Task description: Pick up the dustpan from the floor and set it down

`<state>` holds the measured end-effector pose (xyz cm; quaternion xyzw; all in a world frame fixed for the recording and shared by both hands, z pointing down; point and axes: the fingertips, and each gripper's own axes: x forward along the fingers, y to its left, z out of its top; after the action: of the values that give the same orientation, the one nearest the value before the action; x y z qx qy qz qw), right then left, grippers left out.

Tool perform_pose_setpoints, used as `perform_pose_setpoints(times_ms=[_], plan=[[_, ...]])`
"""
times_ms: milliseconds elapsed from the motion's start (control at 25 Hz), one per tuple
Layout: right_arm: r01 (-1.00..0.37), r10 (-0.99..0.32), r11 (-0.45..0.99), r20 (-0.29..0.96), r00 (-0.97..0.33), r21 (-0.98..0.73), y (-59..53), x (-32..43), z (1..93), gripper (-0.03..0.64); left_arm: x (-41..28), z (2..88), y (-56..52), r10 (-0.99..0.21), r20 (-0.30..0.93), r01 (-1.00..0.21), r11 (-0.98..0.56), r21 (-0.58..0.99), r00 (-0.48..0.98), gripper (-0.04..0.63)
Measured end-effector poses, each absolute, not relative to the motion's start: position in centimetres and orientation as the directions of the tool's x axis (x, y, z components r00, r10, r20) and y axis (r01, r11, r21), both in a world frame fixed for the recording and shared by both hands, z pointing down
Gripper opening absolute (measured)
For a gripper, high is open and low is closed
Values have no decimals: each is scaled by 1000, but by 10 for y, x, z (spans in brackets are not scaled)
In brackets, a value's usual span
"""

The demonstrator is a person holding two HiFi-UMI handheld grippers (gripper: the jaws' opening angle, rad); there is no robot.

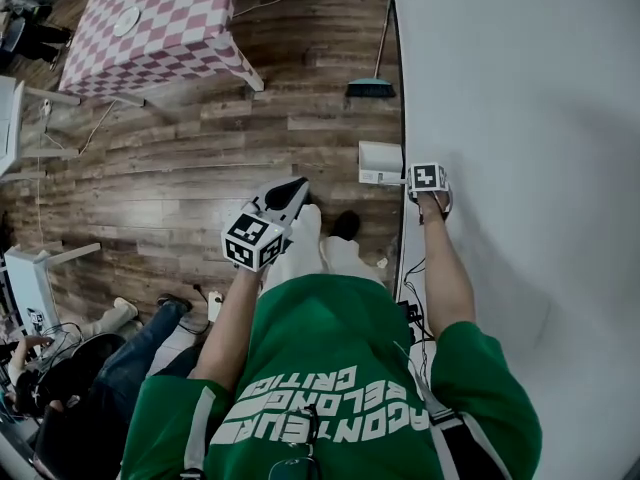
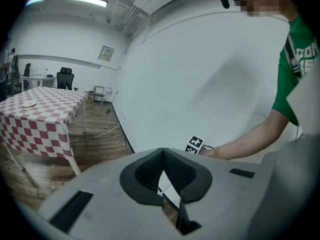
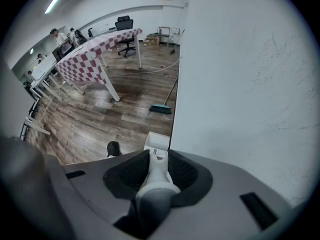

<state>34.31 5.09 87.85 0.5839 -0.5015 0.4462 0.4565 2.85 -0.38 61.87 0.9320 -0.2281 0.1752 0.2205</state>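
Observation:
The white dustpan [image 1: 380, 161] stands on the wooden floor against the white wall. In the right gripper view its pan [image 3: 157, 140] lies straight below the jaws, and its pale handle [image 3: 156, 176] runs up between them. My right gripper [image 3: 158, 156] points steeply down and is shut on that handle; in the head view only the right gripper's marker cube [image 1: 427, 178] shows, beside the pan. My left gripper [image 1: 293, 192] hangs apart to the left over the floor, its tips meeting with nothing held [image 2: 162, 151].
A green broom [image 1: 370, 88] leans at the wall farther back. A red-checked table [image 1: 150, 28] stands at the upper left. A black shoe [image 1: 345, 225] is just in front of me. A seated person's legs [image 1: 130, 353] and cables lie at the lower left.

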Motion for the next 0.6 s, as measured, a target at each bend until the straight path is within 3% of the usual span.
perform_pose_setpoints(times_ms=[600], plan=[[-993,-151,-39,981,120,116,28,353,884,127,47,624,13,-369,435,-525,-788,323,821,3]])
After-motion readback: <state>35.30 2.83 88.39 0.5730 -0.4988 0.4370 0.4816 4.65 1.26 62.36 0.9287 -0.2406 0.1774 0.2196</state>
